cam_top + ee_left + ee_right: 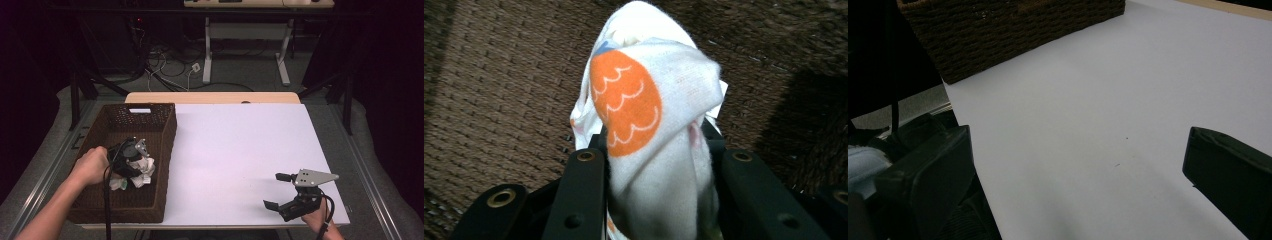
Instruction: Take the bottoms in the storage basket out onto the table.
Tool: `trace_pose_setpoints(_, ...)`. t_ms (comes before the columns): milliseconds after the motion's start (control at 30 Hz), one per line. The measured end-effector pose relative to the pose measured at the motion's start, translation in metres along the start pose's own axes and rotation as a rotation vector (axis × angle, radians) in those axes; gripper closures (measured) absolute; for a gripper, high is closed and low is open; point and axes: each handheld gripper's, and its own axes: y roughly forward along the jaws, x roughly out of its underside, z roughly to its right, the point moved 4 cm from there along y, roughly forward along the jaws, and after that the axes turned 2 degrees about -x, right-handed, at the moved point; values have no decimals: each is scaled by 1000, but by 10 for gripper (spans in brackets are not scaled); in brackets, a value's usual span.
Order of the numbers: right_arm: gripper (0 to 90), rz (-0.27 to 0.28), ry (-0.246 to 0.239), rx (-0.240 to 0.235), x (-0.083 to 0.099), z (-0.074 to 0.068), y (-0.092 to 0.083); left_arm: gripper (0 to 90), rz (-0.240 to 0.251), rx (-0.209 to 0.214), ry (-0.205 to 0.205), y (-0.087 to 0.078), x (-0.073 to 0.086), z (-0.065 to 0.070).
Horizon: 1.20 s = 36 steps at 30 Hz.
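Note:
A brown wicker basket (165, 131) stands on the left of the white table. Inside it my left gripper (131, 162) is shut on a white cloth with an orange scalloped patch (626, 102); the bunched cloth (145, 167) hangs between the jaws just above the basket floor (489, 90). More crumpled cloth (120, 184) lies under it. At the table's front right, my right gripper (278, 191) stands open over the bare white surface, nothing between its fingers (1233, 170).
The white table top (240, 145) stretches from the basket to the right edge. The basket's near wall (1013, 30) shows at the top of the right gripper view. Cables and table legs (207, 55) sit on the floor behind.

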Motion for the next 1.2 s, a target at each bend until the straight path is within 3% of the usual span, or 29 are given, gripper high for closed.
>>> trace_pose_setpoints(300, 0, -3, -3, 5, 0, 0, 1, 673, 14, -30, 23, -5, -5, -8)
trace_pose_setpoints(867, 0, -16, -7, 2, 1, 0, 2, 673, 32, -67, 15, -14, -6, -18)
trace_pose_setpoints(1200, 0, -18, -5, 3, 1, 0, 2, 672, 4, -92, 64, -22, -14, -24)
